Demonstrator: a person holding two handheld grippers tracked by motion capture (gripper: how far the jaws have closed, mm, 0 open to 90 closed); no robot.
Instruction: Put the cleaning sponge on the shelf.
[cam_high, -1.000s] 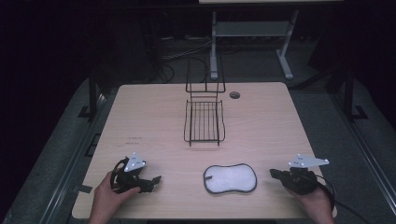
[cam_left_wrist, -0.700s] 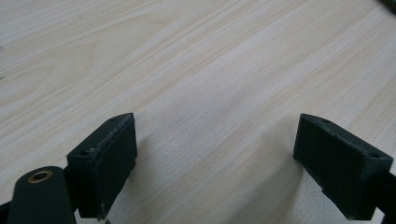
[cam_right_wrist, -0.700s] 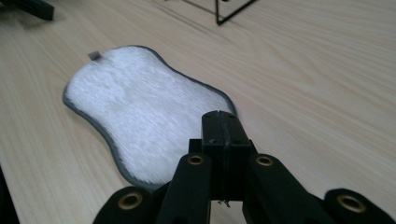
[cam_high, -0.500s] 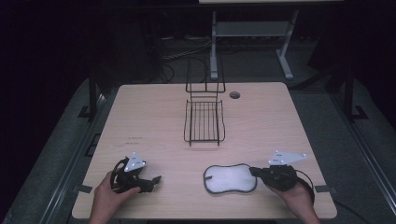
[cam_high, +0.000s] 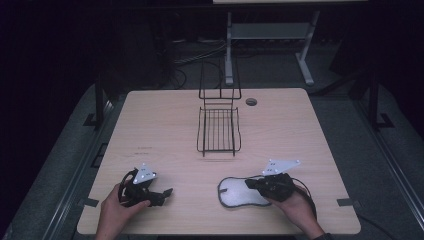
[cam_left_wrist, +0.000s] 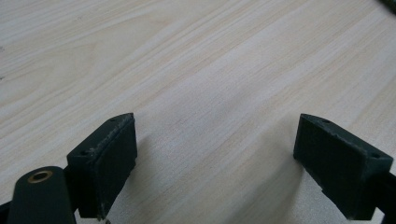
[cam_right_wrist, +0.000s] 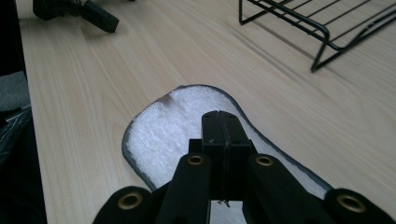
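Pad: white padded insole (cam_high: 240, 192) lies flat on the surface (cam_high: 165, 130), near its front edge.
Right tongs (cam_high: 251, 184): jaws pressed together, empty, poised over the insole.
Left tongs (cam_high: 167, 191): spread wide, idle.
Progress: nothing lifted; wire rack (cam_high: 218, 131) empty.
Unclear: whether tips touch fabric.

Both grippers are black, with brass-ringed screw holes, grey three-cornered top plates and trailing black cables.

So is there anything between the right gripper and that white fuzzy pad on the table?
No. The right gripper, jaws shut, sits directly over the white pad, with nothing between them. The wire rack stands farther back on the table, off that path.
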